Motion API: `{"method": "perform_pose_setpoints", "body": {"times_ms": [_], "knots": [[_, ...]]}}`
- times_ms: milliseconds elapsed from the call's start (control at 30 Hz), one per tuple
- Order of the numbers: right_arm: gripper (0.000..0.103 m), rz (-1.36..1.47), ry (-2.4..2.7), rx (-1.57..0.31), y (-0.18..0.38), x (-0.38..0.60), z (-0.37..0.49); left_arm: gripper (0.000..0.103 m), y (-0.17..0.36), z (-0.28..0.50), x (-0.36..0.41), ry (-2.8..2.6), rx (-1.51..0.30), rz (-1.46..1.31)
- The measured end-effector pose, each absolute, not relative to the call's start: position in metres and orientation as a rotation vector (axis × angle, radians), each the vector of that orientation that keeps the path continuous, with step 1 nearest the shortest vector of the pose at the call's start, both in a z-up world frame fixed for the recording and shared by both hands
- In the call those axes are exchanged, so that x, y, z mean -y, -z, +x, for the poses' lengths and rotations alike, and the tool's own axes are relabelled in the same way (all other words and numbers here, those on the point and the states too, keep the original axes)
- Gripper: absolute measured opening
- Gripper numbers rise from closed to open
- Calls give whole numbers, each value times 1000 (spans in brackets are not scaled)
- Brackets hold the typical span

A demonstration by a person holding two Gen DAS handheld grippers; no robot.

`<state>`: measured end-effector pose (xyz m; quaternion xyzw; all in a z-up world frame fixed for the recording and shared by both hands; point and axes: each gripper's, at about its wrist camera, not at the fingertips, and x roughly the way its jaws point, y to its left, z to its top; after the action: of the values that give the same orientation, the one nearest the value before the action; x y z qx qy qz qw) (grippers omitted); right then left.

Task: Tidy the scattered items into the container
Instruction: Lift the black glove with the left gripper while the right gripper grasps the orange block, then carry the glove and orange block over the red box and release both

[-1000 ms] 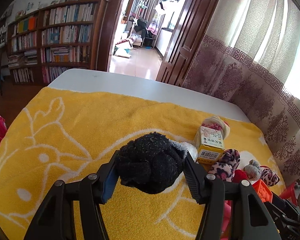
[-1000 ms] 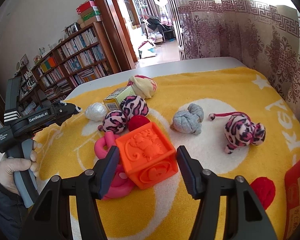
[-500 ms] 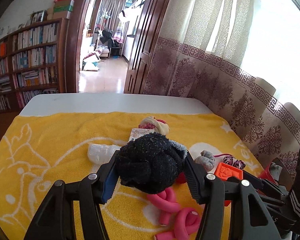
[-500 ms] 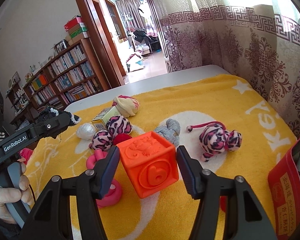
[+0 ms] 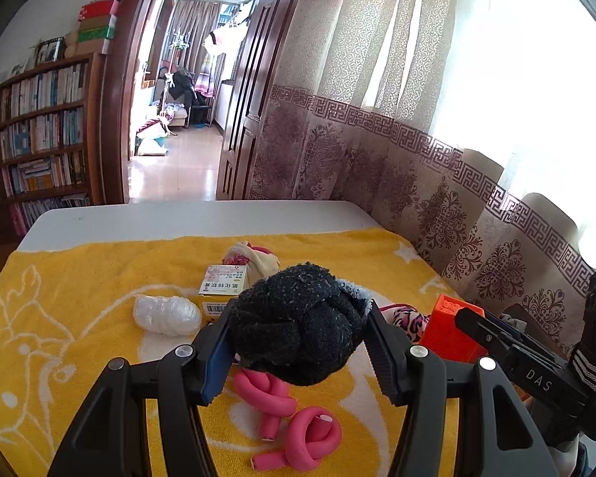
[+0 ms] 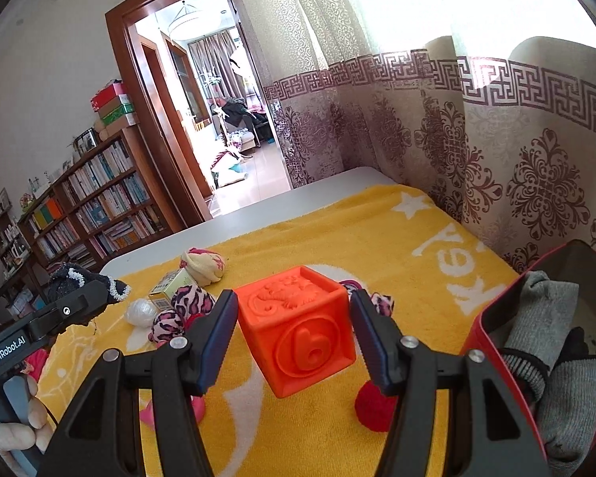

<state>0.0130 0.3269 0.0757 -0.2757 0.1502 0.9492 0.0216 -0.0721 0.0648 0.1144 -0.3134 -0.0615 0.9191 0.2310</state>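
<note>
We hold: L gripper (image 5: 298, 342) clamped on black sock ball (image 5: 298, 326); R gripper (image 6: 294, 334) clamped on orange block (image 6: 298, 326), above yellow towel (image 6: 337, 238) near red box (image 6: 492, 318).

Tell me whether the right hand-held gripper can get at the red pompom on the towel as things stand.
Probably not yet. The right hand-held gripper is shut on the orange cube, so its jaws are full. The red pompom lies uncovered just below it on the yellow towel, so the way looks free once the cube is dropped.
</note>
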Motion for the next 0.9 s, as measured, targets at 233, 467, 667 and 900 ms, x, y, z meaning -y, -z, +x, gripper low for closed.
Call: {"method": "perform_pose_setpoints", "body": {"times_ms": [233, 467, 667, 900], "knots": [[63, -797, -2914, -375, -90, -334, 49, 61, -116, -63, -82, -2480, 146, -855], [63, -744, -2819, -407, -103, -380, 90, 61, -117, -49, -109, -2417, 96, -848], [63, -698, -2702, -454, -107, -433, 121, 61, -113, -35, -135, -2359, 58, -859], [63, -689, -2564, -527, -101, -483, 145, 61, -108, -20, -166, -2291, 40, -879]]}}
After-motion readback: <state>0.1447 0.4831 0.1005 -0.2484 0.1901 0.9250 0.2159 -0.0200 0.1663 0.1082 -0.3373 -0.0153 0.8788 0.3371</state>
